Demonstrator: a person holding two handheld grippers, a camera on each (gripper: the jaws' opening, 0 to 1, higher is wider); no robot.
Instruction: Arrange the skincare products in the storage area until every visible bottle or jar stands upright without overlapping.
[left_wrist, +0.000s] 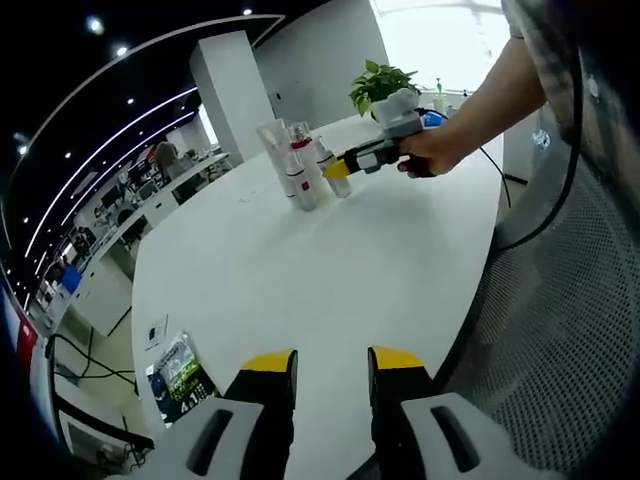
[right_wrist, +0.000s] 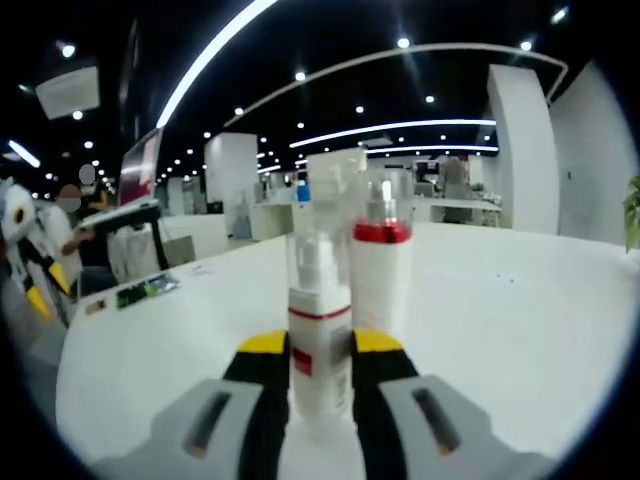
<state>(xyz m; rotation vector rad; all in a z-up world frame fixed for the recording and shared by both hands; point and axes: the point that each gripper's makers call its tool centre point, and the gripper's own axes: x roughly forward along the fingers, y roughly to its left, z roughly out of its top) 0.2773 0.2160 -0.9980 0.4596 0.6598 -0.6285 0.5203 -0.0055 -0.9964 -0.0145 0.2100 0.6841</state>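
The white worktop (left_wrist: 330, 270) spreads across the middle of the left gripper view, and the skincare products stand gathered in a tight cluster in the upper centre of that frame, in front of a potted plant (left_wrist: 383, 88) at the far edge. At the lower left edge of the worktop lies a flat printed packet (left_wrist: 180, 372), well apart from the cluster. In the right gripper view three containers can be told apart: a tall white tube (right_wrist: 335, 205) at the back, a white bottle with a red band and clear cap (right_wrist: 381, 265) to the right, and a shorter white bottle with a red stripe (right_wrist: 318, 335) nearest the camera. All three stand upright; they sit so close together that it is hard to say whether they touch. The right gripper (right_wrist: 319, 350) has its jaws on either side of the nearest bottle and looks closed on it, the bottle appearing to rest on the worktop. The left gripper (left_wrist: 332, 362) hangs low at the bottom of its frame, jaws slightly parted and holding nothing. Judging by this, the task seems near its end: the bottles are up, and what remains is to release the last one and perhaps check the spacing.
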